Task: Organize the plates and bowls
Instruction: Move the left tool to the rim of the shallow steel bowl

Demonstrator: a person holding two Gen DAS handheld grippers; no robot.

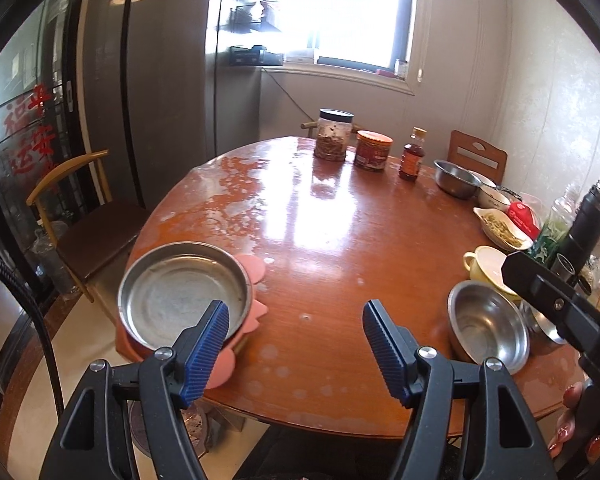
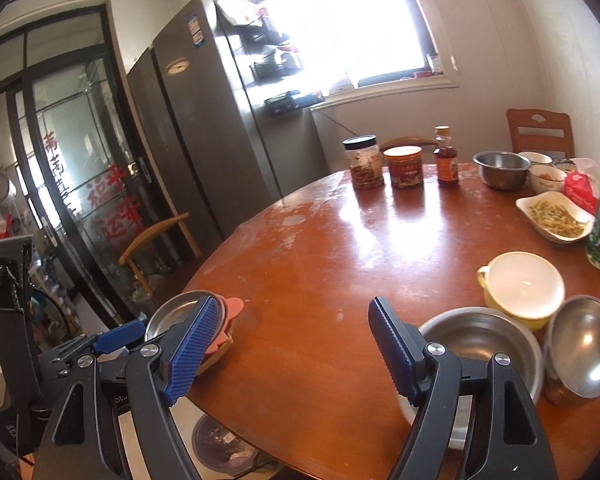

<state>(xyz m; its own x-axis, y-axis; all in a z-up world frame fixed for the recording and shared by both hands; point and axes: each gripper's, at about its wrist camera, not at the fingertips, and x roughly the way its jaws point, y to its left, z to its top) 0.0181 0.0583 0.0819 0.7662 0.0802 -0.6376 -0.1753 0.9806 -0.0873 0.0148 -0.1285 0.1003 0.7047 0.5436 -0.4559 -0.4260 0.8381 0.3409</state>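
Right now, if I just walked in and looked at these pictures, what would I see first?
First you'd notice the two blue-padded grippers, the left gripper and the right gripper, both open with nothing between them. Under them is a big shiny round wooden table. A wide steel plate sits on a pink mat at its near left edge, a steel bowl sits near right, and jars stand at the far side by a bright window.
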